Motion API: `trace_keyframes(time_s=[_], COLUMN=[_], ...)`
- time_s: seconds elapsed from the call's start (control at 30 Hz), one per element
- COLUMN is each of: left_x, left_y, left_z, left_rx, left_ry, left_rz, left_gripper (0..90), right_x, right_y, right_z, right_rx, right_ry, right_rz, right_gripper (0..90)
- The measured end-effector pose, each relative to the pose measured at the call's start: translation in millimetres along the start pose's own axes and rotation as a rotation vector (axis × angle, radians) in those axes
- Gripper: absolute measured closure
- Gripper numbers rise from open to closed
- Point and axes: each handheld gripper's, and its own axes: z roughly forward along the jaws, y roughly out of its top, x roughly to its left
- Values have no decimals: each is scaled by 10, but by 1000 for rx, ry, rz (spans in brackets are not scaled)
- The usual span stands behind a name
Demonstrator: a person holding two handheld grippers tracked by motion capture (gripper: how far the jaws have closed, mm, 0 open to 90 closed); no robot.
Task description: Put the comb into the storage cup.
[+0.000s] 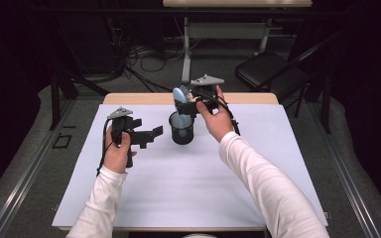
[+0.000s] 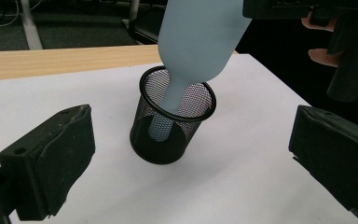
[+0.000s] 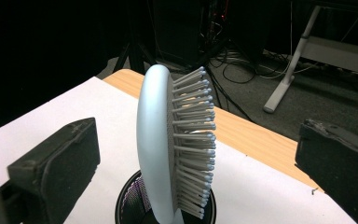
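A light blue hairbrush (image 1: 179, 96) stands handle-down in a black mesh cup (image 1: 182, 134) near the middle back of the white mat. My right gripper (image 1: 186, 101) is up at the brush head, open. In the right gripper view its jaws stand wide on either side of the bristled head (image 3: 168, 140) without touching it, and the cup's rim (image 3: 126, 205) shows below. My left gripper (image 1: 151, 135) hovers left of the cup, open and empty. In the left gripper view the cup (image 2: 142, 144) and brush (image 2: 200, 32) lie ahead between the left gripper (image 2: 191, 140) jaws.
The white mat (image 1: 228, 188) covers a wooden table whose bare back edge (image 1: 129, 98) shows. Behind the table are a black folding chair (image 1: 265, 69), a desk leg (image 1: 186, 49) and floor cables. The right hand and gripper (image 2: 349, 42) hang above the cup's right side.
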Motion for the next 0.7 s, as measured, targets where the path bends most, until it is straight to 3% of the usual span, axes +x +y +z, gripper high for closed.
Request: trace_keyframes(time_s=[0.37, 0.7], left_x=[1, 5], left_y=[-4, -1], left_z=[-3, -13], left_rx=[5, 1], left_ry=[3, 2], left_rz=[8, 6], left_gripper=[6, 6], right_x=[11, 13], right_y=[25, 26], right_z=[-85, -178], right_rx=[-9, -8], right_ry=[-7, 21], right_rz=[-7, -2], right_gripper=[0, 0])
